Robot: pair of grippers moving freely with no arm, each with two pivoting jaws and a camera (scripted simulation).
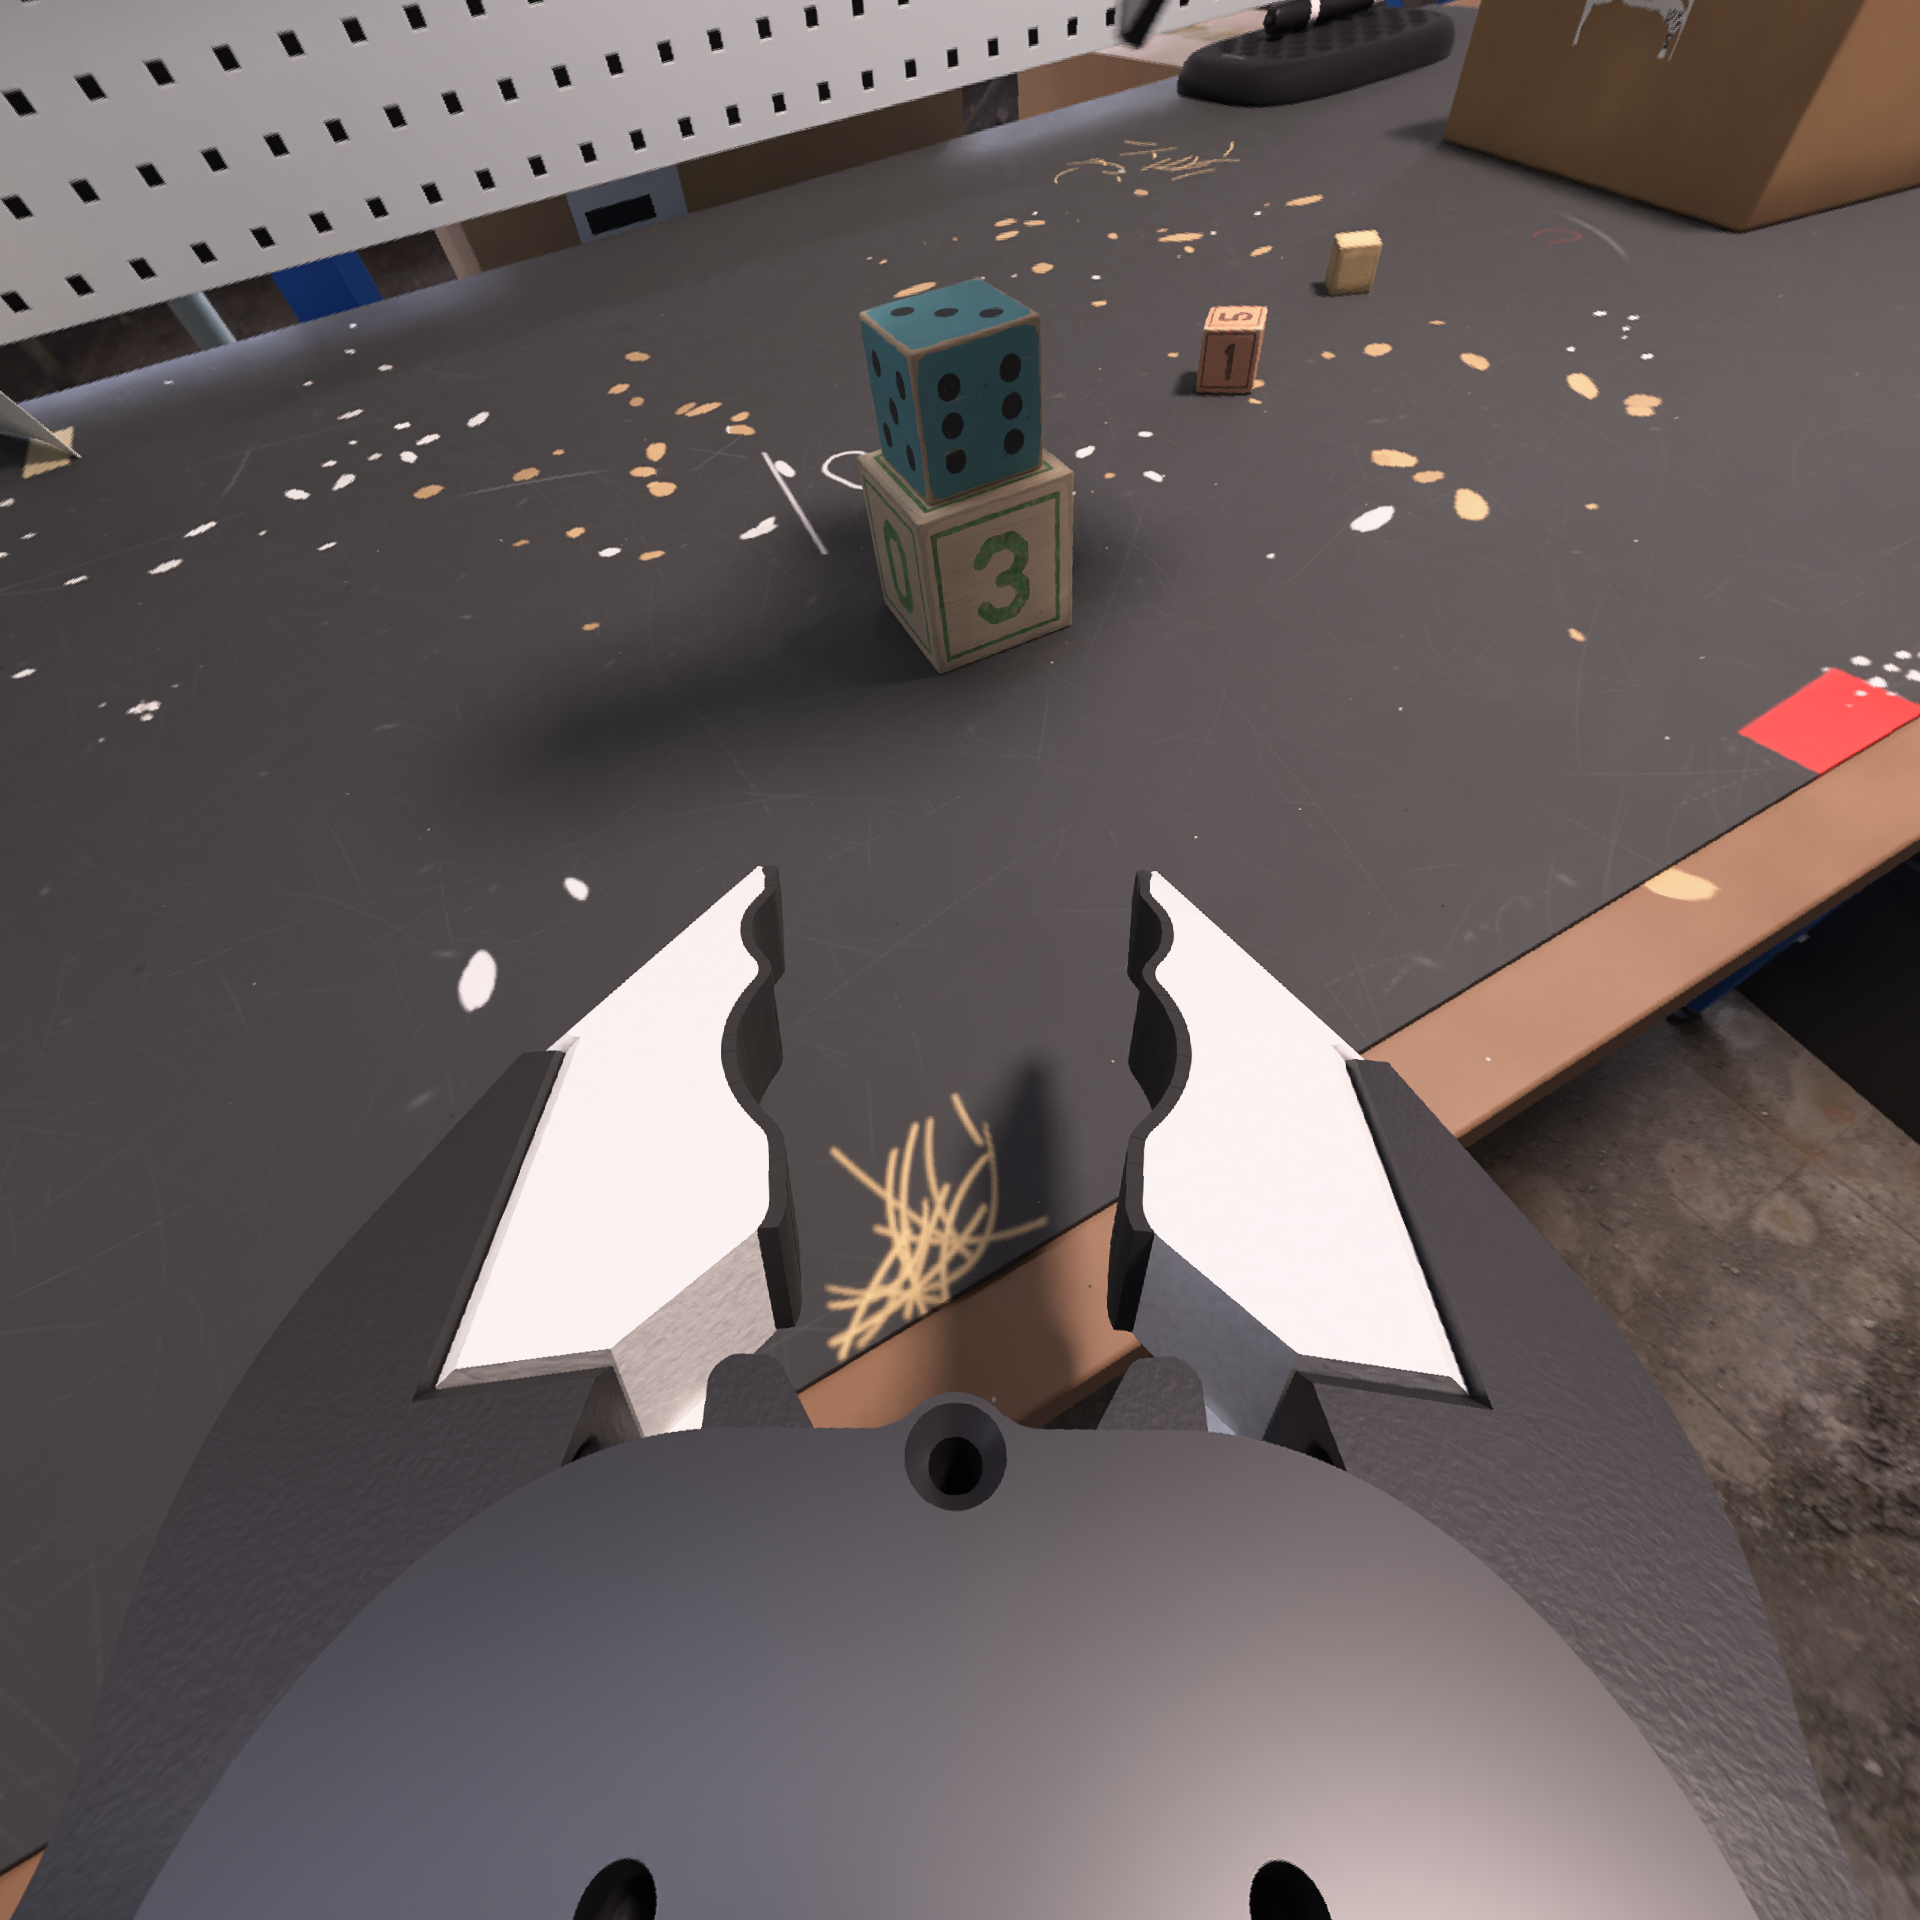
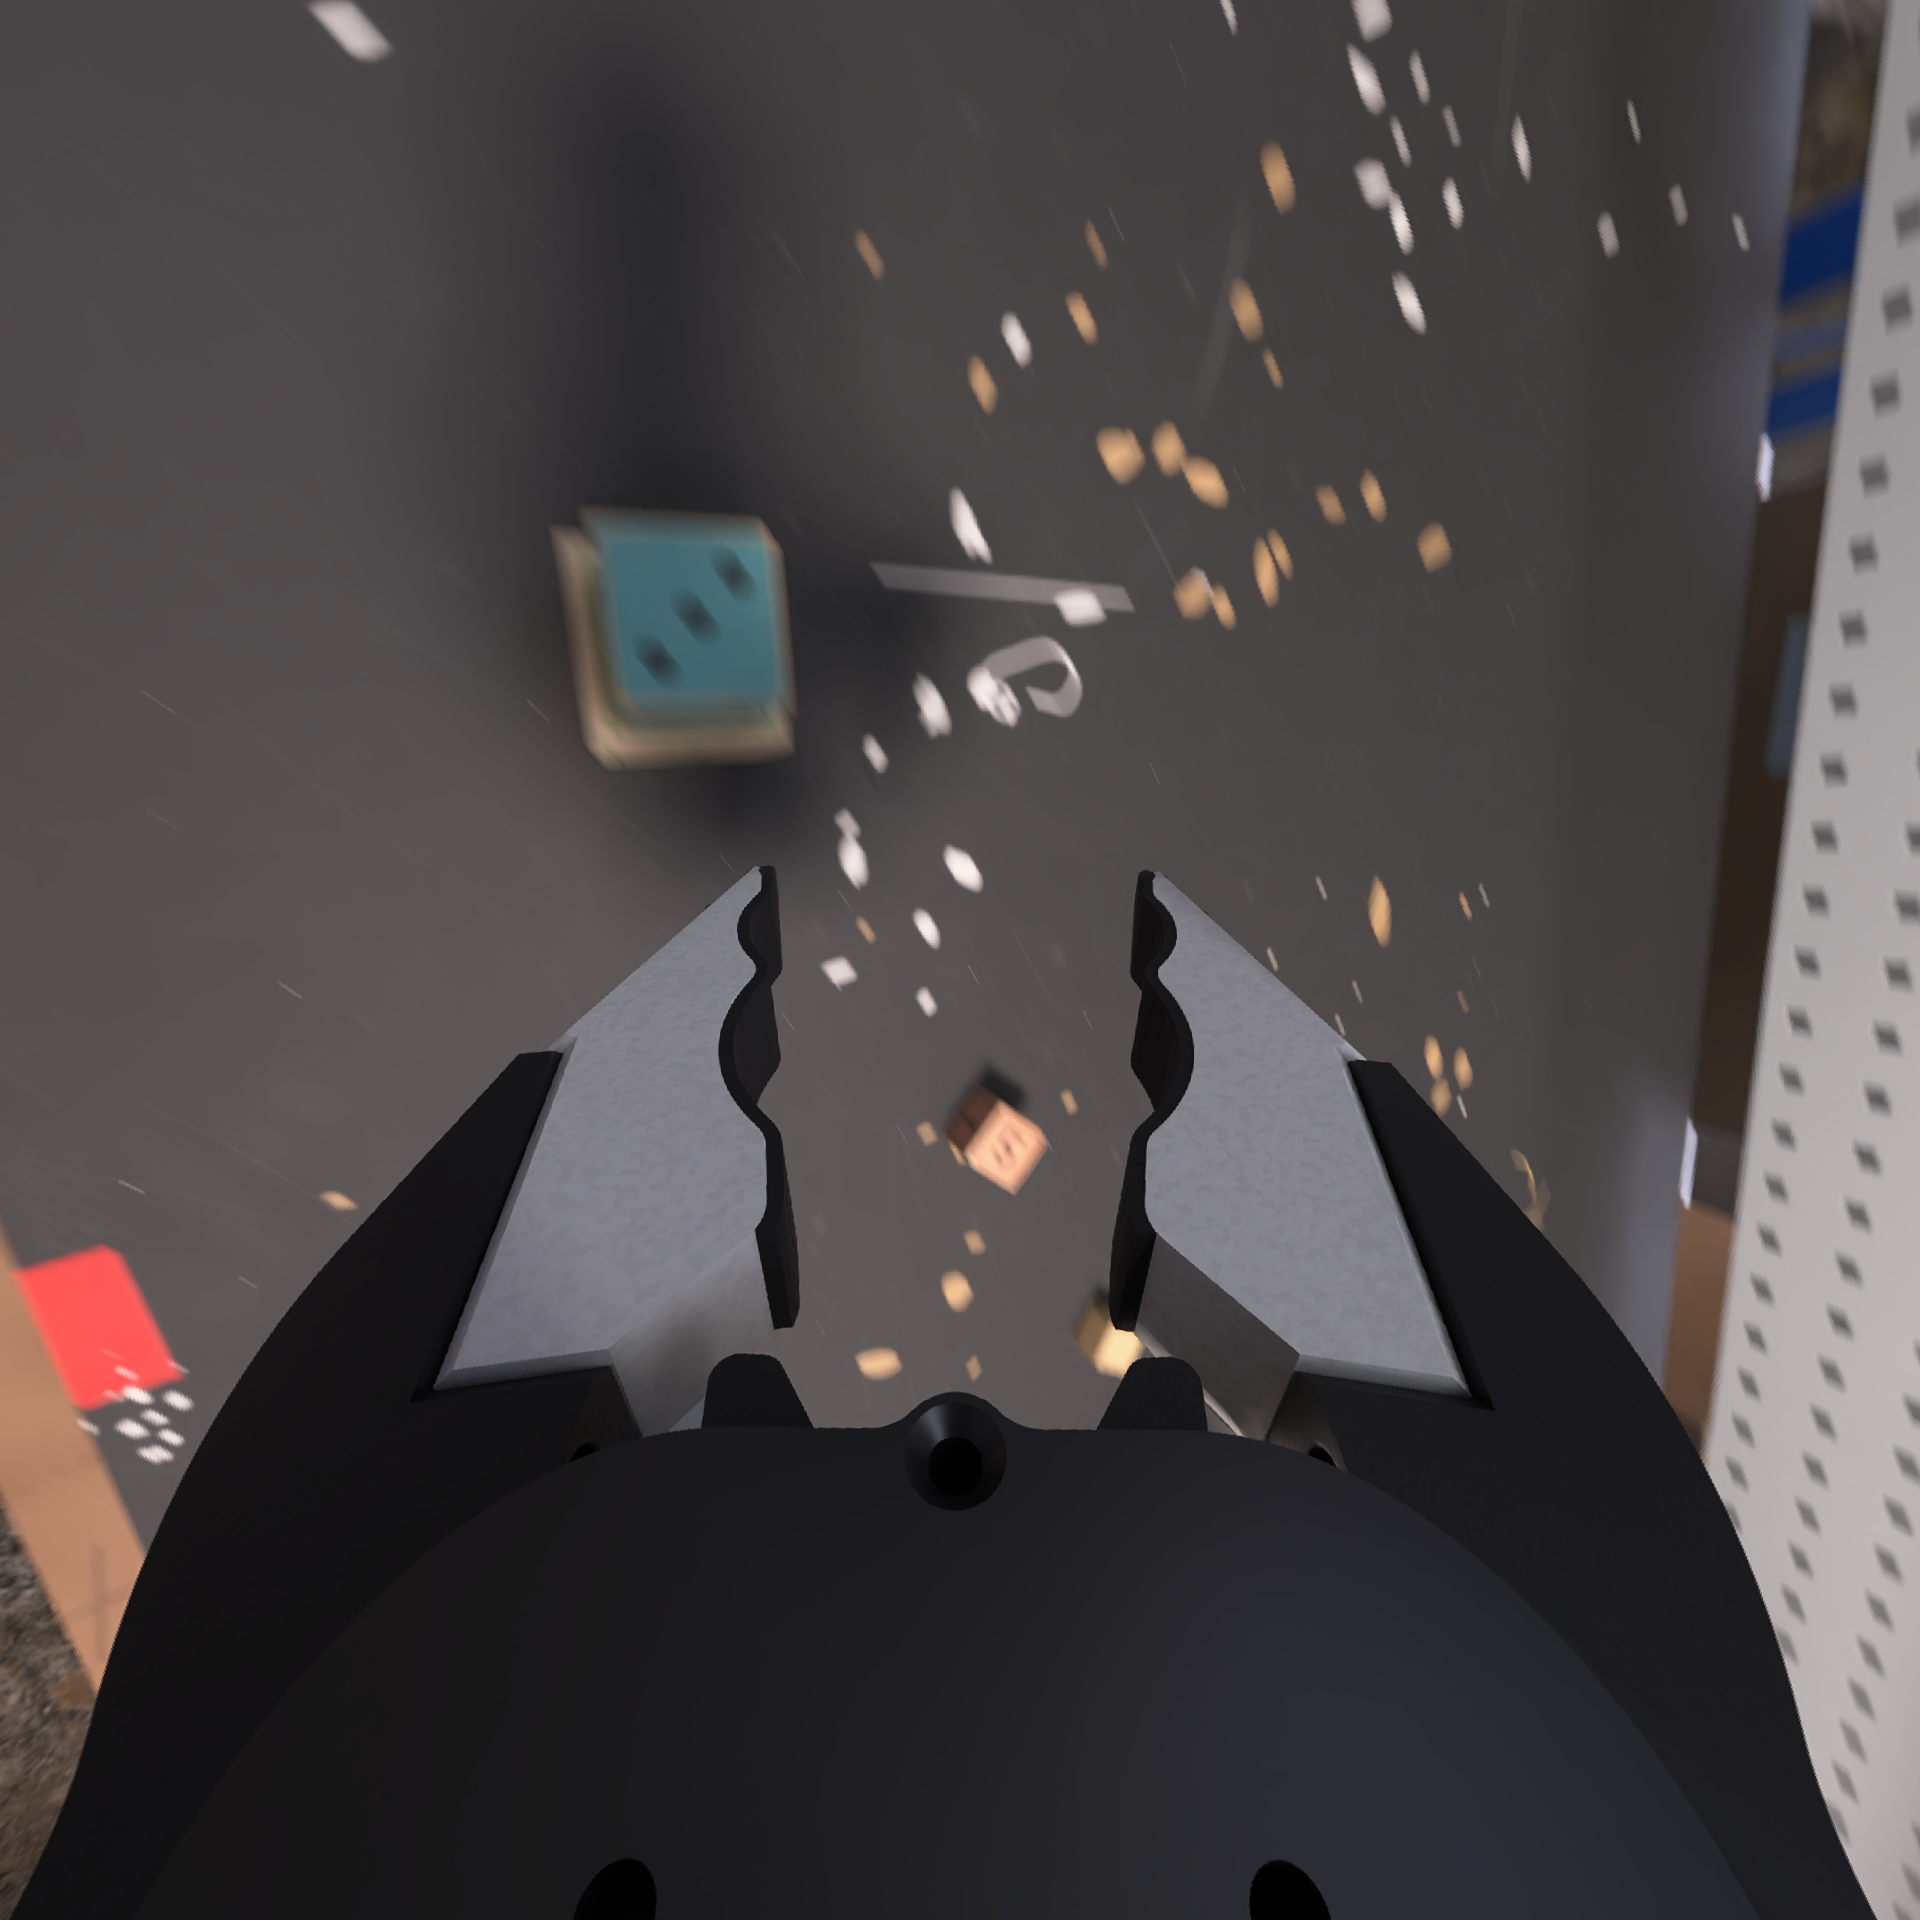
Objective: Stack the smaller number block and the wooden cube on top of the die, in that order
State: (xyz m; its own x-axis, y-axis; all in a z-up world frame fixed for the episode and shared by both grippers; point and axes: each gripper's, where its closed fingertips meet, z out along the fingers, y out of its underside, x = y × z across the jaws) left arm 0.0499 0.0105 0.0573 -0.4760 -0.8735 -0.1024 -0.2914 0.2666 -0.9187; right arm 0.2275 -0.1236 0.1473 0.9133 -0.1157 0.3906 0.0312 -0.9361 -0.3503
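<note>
A teal die (image 1: 951, 387) sits on top of a larger pale number block with green figures (image 1: 971, 566) in the middle of the dark table. A smaller brown number block (image 1: 1230, 349) stands alone to the right, and a plain wooden cube (image 1: 1353, 260) farther back right. My left gripper (image 1: 954, 883) is open and empty, low near the table's front edge. My right gripper (image 2: 954, 883) is open and empty, high above the table, looking down. In its blurred view the die (image 2: 694, 620) lies ahead to the left, the small block (image 2: 997, 1143) shows between the fingers, and the cube (image 2: 1103, 1340) is partly hidden by the right finger.
A cardboard box (image 1: 1704, 104) stands at the back right beside a black foam pad (image 1: 1314, 52). A white pegboard wall (image 1: 468, 125) runs along the back. A red patch (image 1: 1829, 717) marks the table's right front edge (image 1: 1558, 997). Paint specks dot the table.
</note>
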